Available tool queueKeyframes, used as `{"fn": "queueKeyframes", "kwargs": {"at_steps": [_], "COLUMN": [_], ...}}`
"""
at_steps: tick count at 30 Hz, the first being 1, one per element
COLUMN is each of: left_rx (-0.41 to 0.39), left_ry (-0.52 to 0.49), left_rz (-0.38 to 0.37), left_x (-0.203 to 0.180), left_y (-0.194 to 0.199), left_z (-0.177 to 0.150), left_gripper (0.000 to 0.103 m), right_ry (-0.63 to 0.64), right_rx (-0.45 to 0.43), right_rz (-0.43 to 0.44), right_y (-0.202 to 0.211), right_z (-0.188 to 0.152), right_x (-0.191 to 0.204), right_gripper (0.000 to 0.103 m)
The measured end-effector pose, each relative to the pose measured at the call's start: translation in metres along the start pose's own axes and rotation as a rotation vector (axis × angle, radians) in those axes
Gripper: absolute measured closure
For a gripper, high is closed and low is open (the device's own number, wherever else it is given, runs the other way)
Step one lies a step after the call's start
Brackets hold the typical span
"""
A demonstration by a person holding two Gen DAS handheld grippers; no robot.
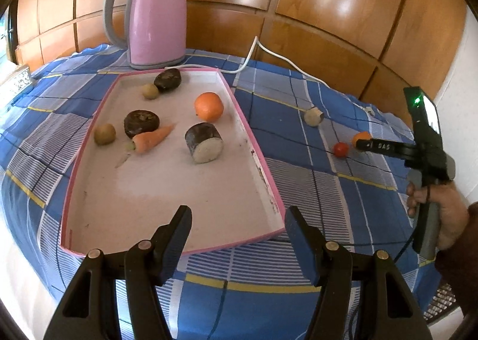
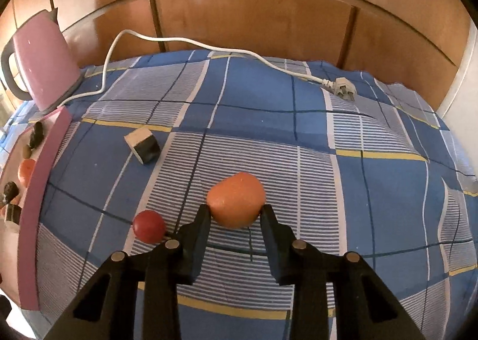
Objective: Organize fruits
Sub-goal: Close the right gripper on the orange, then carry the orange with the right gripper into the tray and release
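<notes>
a: where's the right gripper (image 2: 235, 211) at?

b: down on the blue checked cloth (image 2: 269, 137) over the surface, with its two fingertips (image 2: 205, 214) pressed against the sides of a small orange fruit (image 2: 236, 203). it's clamped on that fruit, which sits on the cloth between the pads.

a: anything close to it?

b: a small red fruit (image 2: 148, 226) lies just beside the left finger, on the cloth. further back and to the left there's a cut chunk, dark skin with a pale face (image 2: 142, 145), lying apart from both.

a: and the left gripper (image 1: 237, 217)?

b: it hangs over the near edge of the pink-rimmed tray (image 1: 266, 178), jaws standing apart about halfway, with nothing between them.

a: what's in the tray?

b: an orange (image 1: 209, 106), a carrot (image 1: 153, 137), a dark chunk with a pale cut face (image 1: 204, 143), two dark lumps (image 1: 141, 122) (image 1: 168, 79) and two small yellowish round ones (image 1: 104, 134) (image 1: 150, 91).

a: what else is around?

b: a pink kettle (image 1: 155, 11) stands behind the tray, its white cord (image 2: 191, 41) trailing across the cloth to a plug (image 2: 343, 90). from the left wrist view a hand (image 1: 442, 211) shows on the right, gripping the handle of the other tool. wooden panels (image 2: 254, 11) run behind it all.
</notes>
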State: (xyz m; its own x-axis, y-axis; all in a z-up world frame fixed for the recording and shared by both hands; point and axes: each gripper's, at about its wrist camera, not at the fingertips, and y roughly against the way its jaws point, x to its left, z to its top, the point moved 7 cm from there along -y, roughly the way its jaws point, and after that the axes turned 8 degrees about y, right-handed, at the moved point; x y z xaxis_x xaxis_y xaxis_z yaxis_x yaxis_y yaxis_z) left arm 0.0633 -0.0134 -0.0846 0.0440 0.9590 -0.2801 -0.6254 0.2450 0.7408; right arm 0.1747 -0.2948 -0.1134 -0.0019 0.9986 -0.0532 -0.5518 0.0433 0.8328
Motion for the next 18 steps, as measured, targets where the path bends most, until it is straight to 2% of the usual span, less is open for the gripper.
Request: {"fn": "queueKeyframes", "kwargs": {"at_steps": [10,14,18], "left_rx": [-0.007,-0.017,-0.026], "left_ry": [0.023,0.031,0.041], "left_rz": [0.027,0.038,0.049], "left_x": [0.007,0.009,0.013], "left_y": [0.0,0.002,0.004], "left_z": [0.0,0.002,0.003], "left_gripper": [0.038,0.038,0.038], "right_ry": [0.058,0.08,0.134], "right_rx": [-0.08,-0.111,-0.134], "right_rz": [0.015,0.063,0.151], "right_y": [0.026,0.037,0.048], "right_z": [0.016,0.025,0.031], "right_x": [0.019,0.036,0.07], "right_gripper": [0.069,0.069,0.069]}}
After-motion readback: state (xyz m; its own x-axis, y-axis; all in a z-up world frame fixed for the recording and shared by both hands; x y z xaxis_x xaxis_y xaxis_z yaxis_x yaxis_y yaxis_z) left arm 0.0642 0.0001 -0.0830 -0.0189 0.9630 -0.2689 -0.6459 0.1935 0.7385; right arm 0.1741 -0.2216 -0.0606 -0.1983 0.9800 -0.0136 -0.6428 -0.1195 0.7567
